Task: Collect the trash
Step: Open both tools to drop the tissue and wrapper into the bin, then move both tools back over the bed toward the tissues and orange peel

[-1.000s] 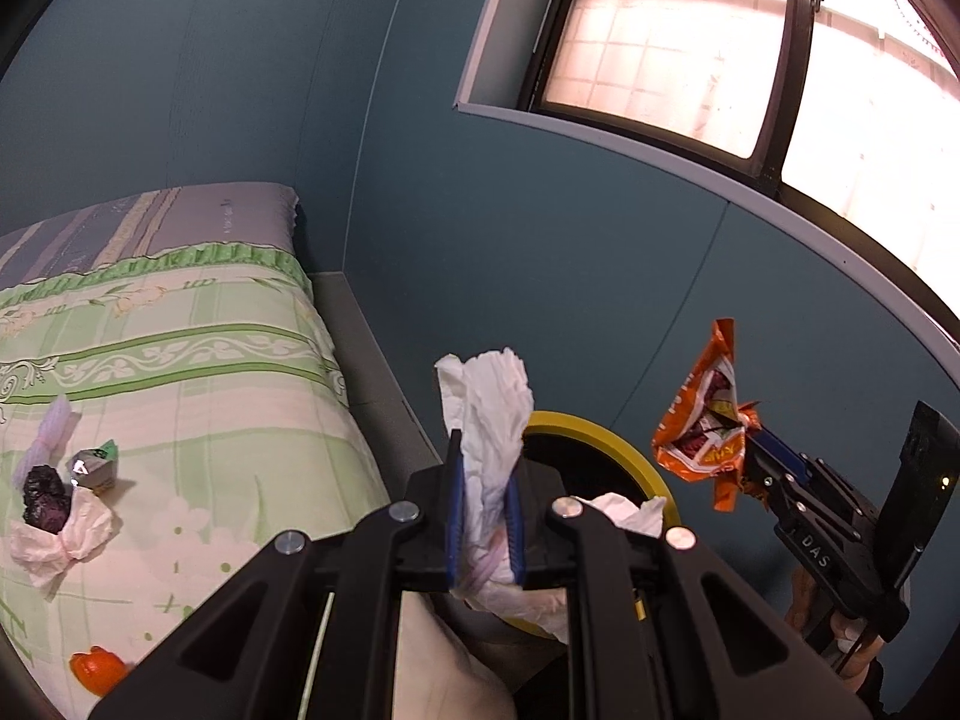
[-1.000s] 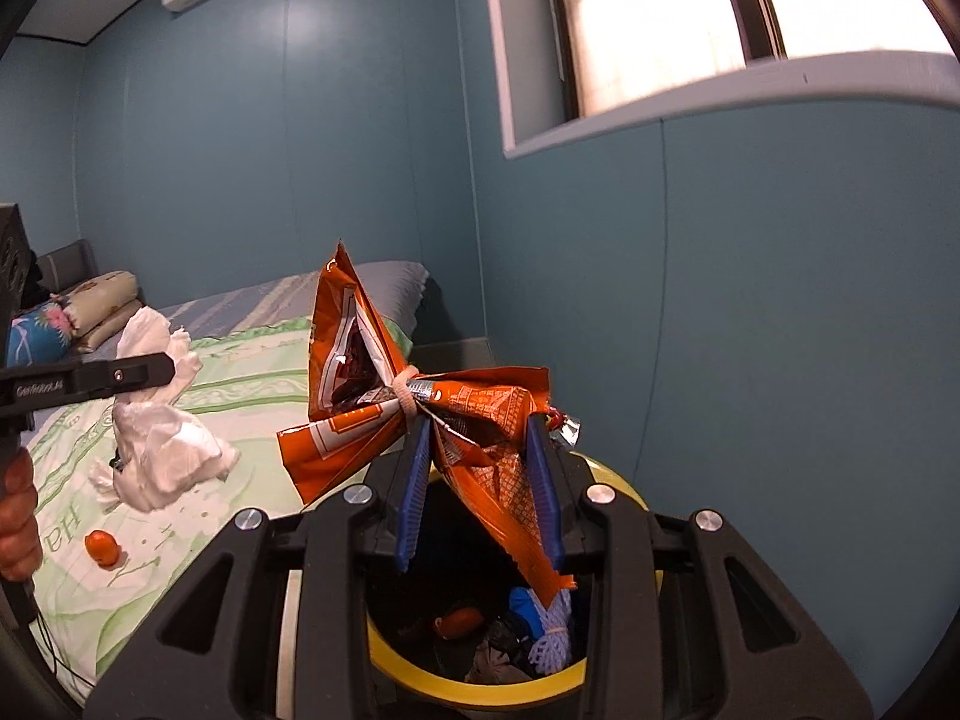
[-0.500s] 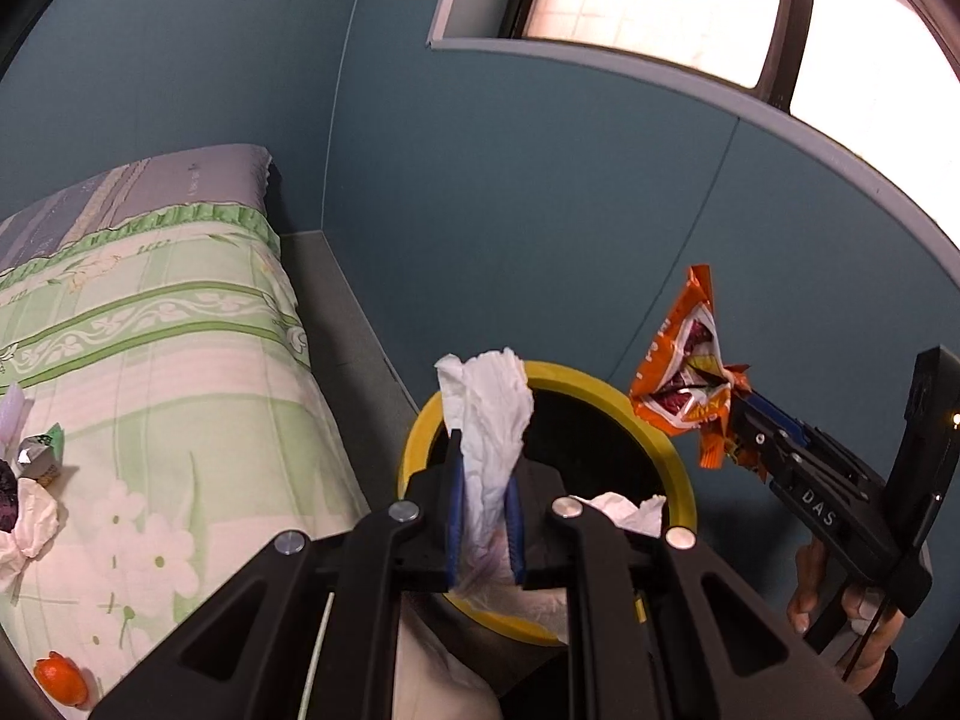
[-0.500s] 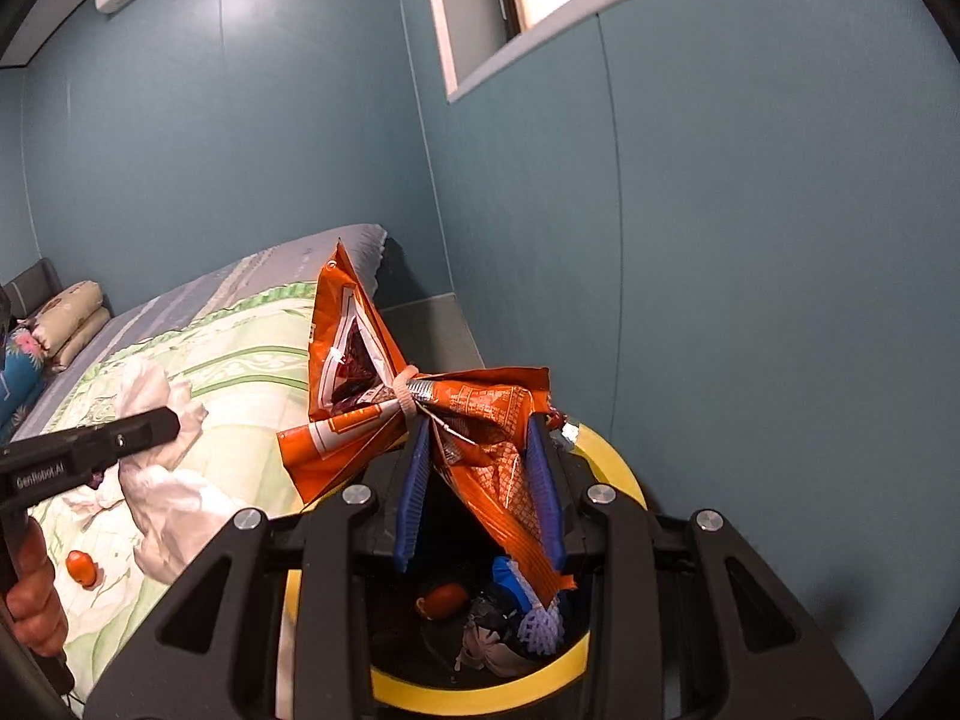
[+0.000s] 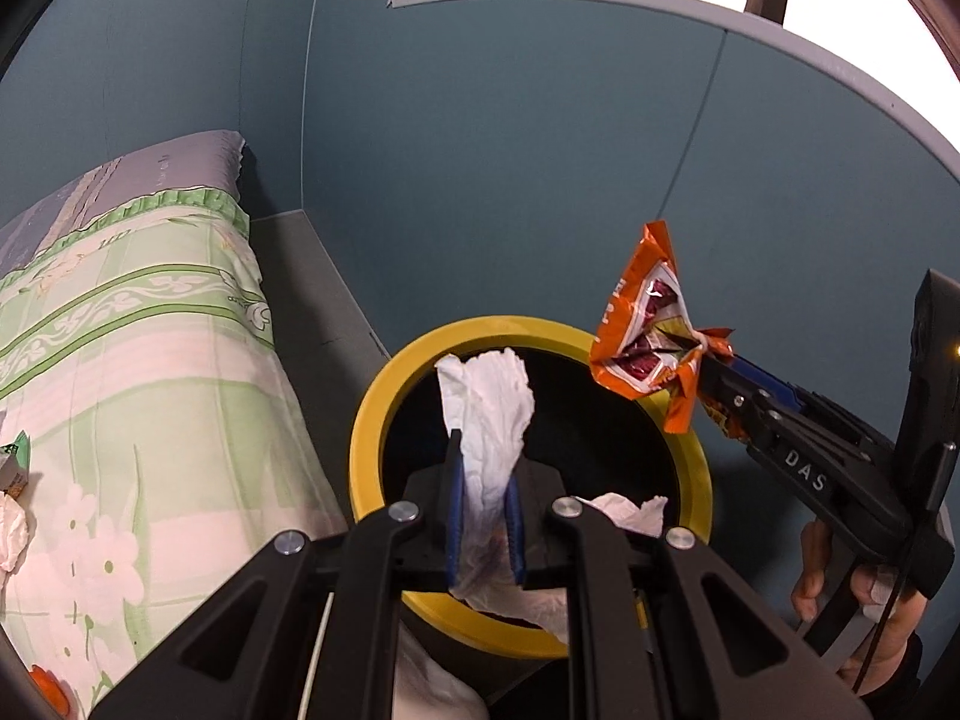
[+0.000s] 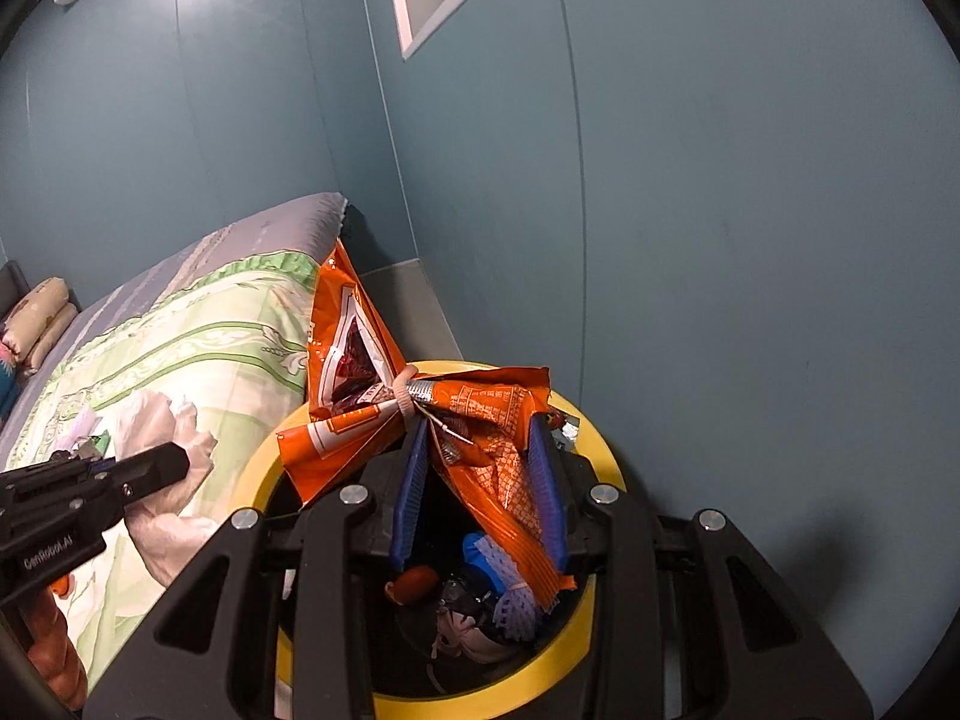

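Note:
A yellow-rimmed black bin (image 5: 366,438) stands on the floor between the bed and the blue wall. My left gripper (image 5: 483,450) is shut on a crumpled white tissue (image 5: 489,408), held over the bin's mouth. My right gripper (image 6: 480,438) hangs over the same bin (image 6: 594,438) with an orange snack wrapper (image 6: 480,408) between its blue pads. Its jaws are opening, and the wrapper still hangs upright in them. In the left wrist view the right gripper (image 5: 711,378) holds the wrapper (image 5: 642,330) above the bin's far right rim. In the right wrist view the left gripper (image 6: 174,462) carries its tissue (image 6: 162,420).
The bin holds earlier trash (image 6: 492,570). A bed with a green floral sheet (image 5: 150,360) lies left of it, with a tissue (image 5: 12,534), a small green wrapper (image 5: 15,462) and an orange scrap (image 5: 48,684) on it. Blue walls close in behind and to the right.
Both grippers have sunk and moved toward the bin, which now fills the lower part of both views. The right jaws stand slightly wider around the wrapper.

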